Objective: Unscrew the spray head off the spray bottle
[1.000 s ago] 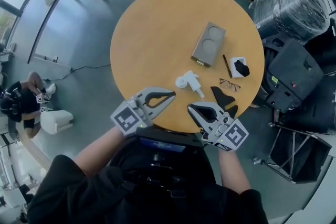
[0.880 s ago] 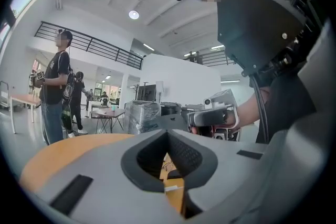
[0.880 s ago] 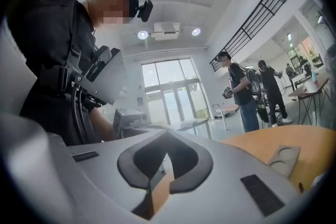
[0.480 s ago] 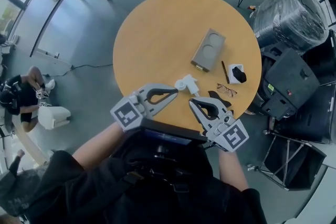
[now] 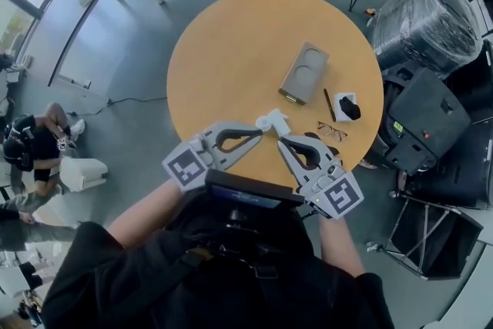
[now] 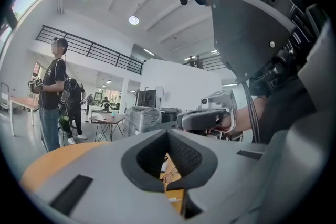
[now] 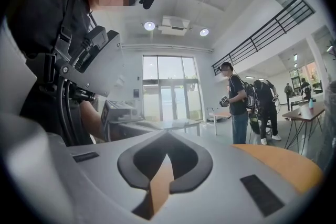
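Wood-topped round desk (image 5: 223, 50), both tongs closed up and empty
White spray head (image 5: 271, 119) lies near the desk's front edge, just past the tips of the left tongs (image 5: 259, 132) and right tongs (image 5: 282, 142). Both angle in toward it, jaws pressed together with nothing gripped. Glasses (image 5: 333, 133) sit just beside the right tongs. Further back: a dark pen (image 5: 329, 105), a small white holder (image 5: 341, 99), and a grey block with two round recesses (image 5: 303, 73).
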`<state>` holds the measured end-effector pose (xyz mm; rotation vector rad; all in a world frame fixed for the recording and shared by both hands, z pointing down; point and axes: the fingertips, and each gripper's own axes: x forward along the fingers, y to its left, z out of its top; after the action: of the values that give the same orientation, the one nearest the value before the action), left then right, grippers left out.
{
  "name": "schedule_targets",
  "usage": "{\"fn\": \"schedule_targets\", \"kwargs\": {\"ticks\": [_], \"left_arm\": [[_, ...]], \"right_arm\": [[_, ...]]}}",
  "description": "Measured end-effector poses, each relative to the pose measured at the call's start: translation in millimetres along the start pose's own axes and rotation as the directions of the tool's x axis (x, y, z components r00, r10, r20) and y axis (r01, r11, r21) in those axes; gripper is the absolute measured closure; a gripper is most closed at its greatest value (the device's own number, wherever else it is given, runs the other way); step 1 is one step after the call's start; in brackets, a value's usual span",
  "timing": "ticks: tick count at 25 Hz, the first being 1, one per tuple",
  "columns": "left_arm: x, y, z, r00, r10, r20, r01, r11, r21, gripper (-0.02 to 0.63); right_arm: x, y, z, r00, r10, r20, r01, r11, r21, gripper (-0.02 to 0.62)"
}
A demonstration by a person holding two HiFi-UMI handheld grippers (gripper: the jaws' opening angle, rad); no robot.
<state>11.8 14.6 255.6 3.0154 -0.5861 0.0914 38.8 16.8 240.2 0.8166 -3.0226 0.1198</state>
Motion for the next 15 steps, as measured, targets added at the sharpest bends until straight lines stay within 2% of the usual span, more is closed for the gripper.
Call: {"fn": "schedule_targets", "kwargs": {"ticks": [10, 15], "left_arm": [[-6, -7, 7, 0.995, 0.053, 0.08, -0.047, 0.996, -0.075, 0.601], [-6, -11, 6, 0.989, 0.061, 0.132, -0.052, 0.996, -0.066, 0.601]], "right_arm": [[-1, 14, -1, 1.0, 0.013, 0.005, -0.013, 1.0, 0.008, 0.589], [-4, 18, -6, 1.0, 0.026, -0.005, -0.026, 1.0, 0.01, 0.589]]}}
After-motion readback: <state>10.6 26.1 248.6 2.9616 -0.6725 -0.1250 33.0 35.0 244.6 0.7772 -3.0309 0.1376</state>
